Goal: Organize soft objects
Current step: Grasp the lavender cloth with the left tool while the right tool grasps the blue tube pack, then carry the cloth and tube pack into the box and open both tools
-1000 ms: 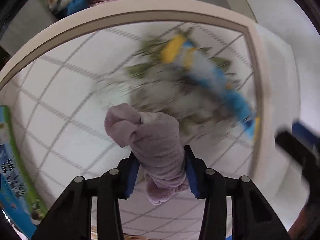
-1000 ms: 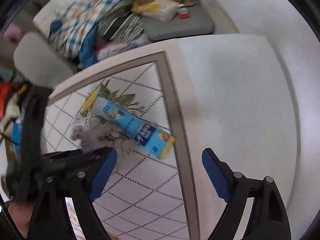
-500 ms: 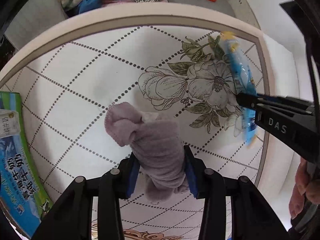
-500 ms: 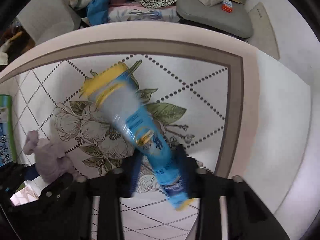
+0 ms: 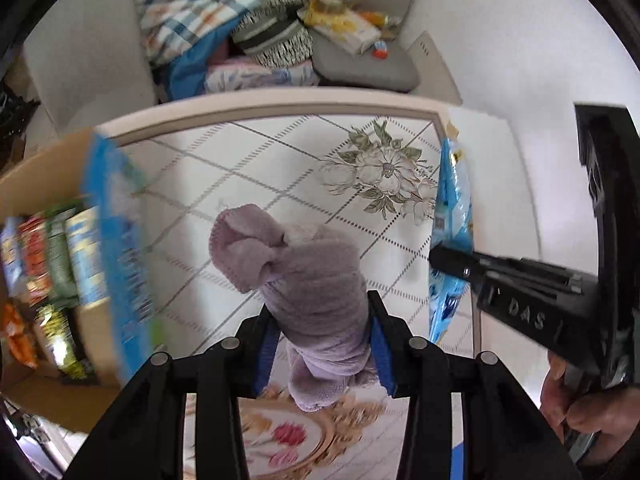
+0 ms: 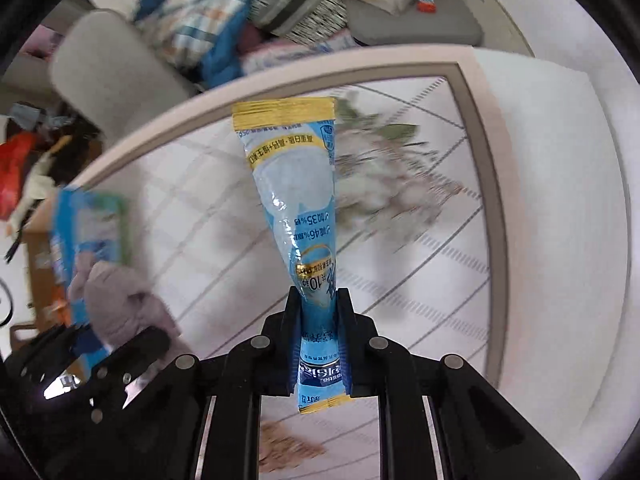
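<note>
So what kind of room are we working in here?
Most likely a home living room: a floral-patterned floor mat underfoot, a grey sofa piled with a plaid blanket, and a cardboard box of snack packets beside the mat.

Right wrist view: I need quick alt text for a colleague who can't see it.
The right gripper is shut on a long blue sachet with a yellow sealed end, held up above a floral rug. At lower left, the left gripper holds a lilac fuzzy sock.
</note>
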Action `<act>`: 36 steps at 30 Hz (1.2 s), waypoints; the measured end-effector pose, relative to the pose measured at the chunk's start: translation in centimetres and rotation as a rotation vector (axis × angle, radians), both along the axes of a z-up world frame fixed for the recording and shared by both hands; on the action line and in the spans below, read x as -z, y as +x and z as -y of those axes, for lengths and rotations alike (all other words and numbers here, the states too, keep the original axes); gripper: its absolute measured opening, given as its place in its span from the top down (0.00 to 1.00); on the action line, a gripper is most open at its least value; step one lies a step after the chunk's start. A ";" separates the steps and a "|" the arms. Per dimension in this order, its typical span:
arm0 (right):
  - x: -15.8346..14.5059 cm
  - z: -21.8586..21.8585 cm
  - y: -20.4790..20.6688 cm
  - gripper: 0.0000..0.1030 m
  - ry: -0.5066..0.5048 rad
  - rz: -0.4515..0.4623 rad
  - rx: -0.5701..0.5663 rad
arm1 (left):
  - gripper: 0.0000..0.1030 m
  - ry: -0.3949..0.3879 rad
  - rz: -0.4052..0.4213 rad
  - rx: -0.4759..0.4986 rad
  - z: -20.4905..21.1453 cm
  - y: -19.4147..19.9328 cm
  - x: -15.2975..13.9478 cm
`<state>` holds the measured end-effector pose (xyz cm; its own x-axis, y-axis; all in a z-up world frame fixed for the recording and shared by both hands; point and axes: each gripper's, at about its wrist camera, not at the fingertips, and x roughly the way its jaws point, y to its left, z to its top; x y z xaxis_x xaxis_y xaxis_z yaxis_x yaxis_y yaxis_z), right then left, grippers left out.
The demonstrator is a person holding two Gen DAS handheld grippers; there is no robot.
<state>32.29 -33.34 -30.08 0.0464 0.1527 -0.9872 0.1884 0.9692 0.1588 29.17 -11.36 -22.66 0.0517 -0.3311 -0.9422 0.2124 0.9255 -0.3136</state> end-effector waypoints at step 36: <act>3.1 -29.7 -1.5 0.81 -0.015 -0.024 0.011 | 0.46 0.019 -0.275 -0.195 -21.5 2.5 10.3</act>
<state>30.79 -3.61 -33.15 0.0240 0.1371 -0.9903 0.2022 0.9694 0.1391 31.72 10.17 -32.95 -0.1447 -0.3221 -0.9356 -0.0593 0.9467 -0.3168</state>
